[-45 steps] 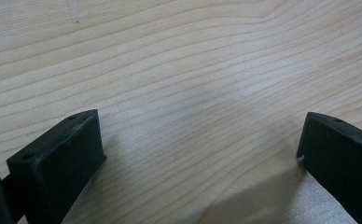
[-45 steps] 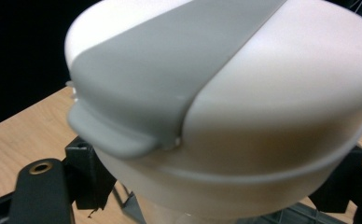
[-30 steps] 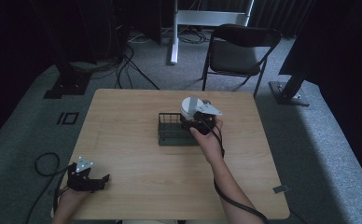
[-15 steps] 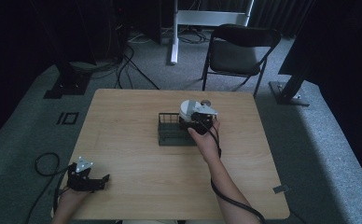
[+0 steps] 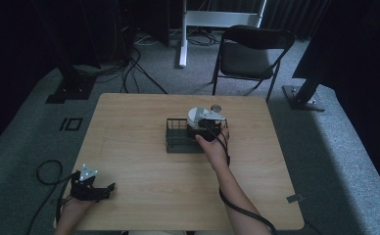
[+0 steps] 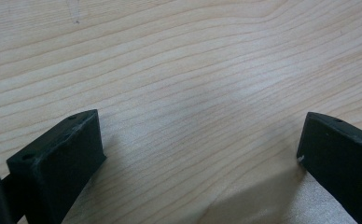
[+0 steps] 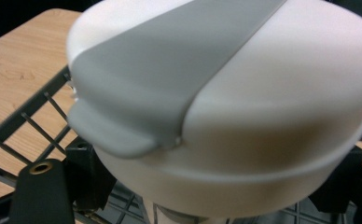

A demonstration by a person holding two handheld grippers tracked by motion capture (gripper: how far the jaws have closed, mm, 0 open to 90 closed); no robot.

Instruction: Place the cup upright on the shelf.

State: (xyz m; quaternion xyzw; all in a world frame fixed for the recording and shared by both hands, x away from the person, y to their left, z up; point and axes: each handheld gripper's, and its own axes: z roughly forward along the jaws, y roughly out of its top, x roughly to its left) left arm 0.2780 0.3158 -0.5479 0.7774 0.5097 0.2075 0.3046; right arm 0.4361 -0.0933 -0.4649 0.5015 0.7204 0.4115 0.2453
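Right tongs (image 5: pixel 203 128) are clamping the round white-and-grey lidded container (image 5: pixel 199 115), sliding it leftward over the black wire basket (image 5: pixel 177 139) for dropping in, while my left tongs (image 5: pixel 110 188) are idling spread.

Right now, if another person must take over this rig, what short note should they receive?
Right gripper: shut on the white container with a grey band, held over the right end of the black wire basket at mid-table.
Left gripper: open, holds nothing, low over bare wood at the near-left corner of the table.
Done: container gripped and brought to the basket.
Left: probably lower it into the basket and release; whether it already touches the basket, I cannot tell.
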